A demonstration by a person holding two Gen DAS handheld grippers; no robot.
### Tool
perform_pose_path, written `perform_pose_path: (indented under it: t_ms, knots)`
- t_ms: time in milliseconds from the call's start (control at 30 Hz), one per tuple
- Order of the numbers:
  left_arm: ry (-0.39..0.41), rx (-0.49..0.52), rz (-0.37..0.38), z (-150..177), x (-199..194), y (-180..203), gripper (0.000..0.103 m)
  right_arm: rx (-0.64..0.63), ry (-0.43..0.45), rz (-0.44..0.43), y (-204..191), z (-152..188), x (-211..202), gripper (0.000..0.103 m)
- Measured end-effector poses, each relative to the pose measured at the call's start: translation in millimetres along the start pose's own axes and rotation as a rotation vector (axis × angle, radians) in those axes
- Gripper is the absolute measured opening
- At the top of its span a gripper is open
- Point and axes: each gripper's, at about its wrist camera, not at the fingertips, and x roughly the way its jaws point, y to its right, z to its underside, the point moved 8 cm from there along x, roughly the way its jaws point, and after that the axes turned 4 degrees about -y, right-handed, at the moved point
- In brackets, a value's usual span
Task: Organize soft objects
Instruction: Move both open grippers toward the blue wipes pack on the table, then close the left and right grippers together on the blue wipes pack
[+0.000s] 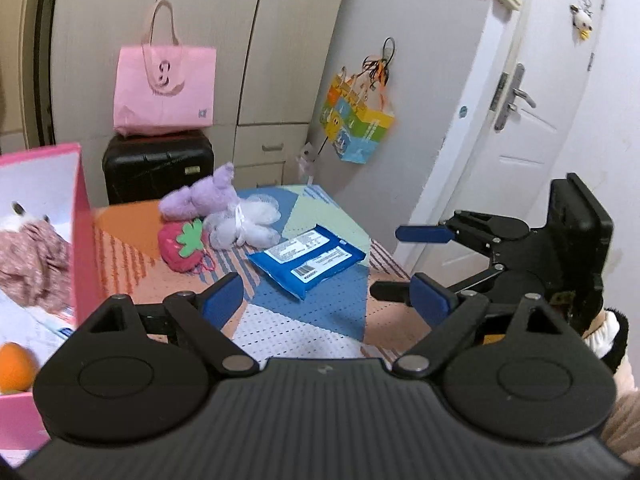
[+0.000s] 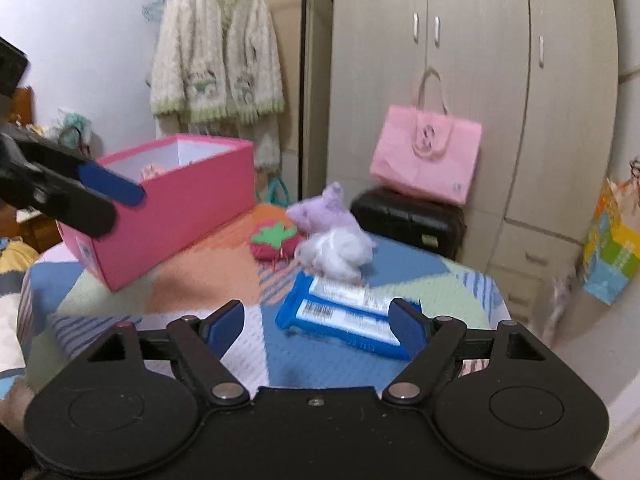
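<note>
Here my left gripper [image 1: 326, 302] is spread wide with nothing in it, and my right gripper [image 2: 318, 326] is wide and bare too. The pink box [image 2: 172, 216] sits at the left of both views. Inside it I see a fluffy toy in a flowery dress [image 1: 30, 252] and something orange [image 1: 16, 366]. Near the middle, on the bright cloth [image 1: 304, 328], lie a purple plush [image 1: 208, 196], a strawberry toy [image 1: 182, 246] and a blue packet [image 1: 308, 258].

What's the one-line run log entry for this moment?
left hand-held gripper: open, empty | right hand-held gripper: open, empty | blue packet, purple plush, strawberry toy: on table | pink box: holds toys
</note>
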Motion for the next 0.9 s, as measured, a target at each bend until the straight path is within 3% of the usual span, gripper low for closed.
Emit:
perform_pose_path:
  t_ms: [133, 267, 400, 500, 600, 767, 833, 900]
  knots:
    - [0.055, -0.08, -0.059, -2, 20, -15, 0.091, 0.053, 0.049, -0.009, 16, 3, 10, 0.083]
    - [0.09, -0.149, -0.037, -2, 41, -22, 0.091, 0.156, 0.032, -0.019, 36, 7, 27, 0.083]
    - [0.035, -0.194, -0.059, 3, 73, -31, 0.09, 0.302, -0.024, -0.067, 57, 13, 46, 0.083]
    - [-0.039, -0.23, -0.141, 12, 105, -42, 0.087, 0.368, -0.085, -0.059, 69, 19, 63, 0.083]
    - [-0.05, -0.241, -0.137, 15, 123, -43, 0.084, 0.329, -0.106, -0.05, 73, 24, 73, 0.081]
    - [-0.023, -0.295, -0.14, 12, 144, -43, 0.08, 0.379, -0.127, -0.081, 82, 29, 86, 0.077]
    - [0.03, -0.291, -0.167, 9, 146, -43, 0.08, 0.394, -0.138, -0.079, 85, 33, 90, 0.071]
    - [0.038, -0.23, -0.209, 8, 151, -40, 0.08, 0.419, -0.125, -0.094, 88, 35, 91, 0.053]
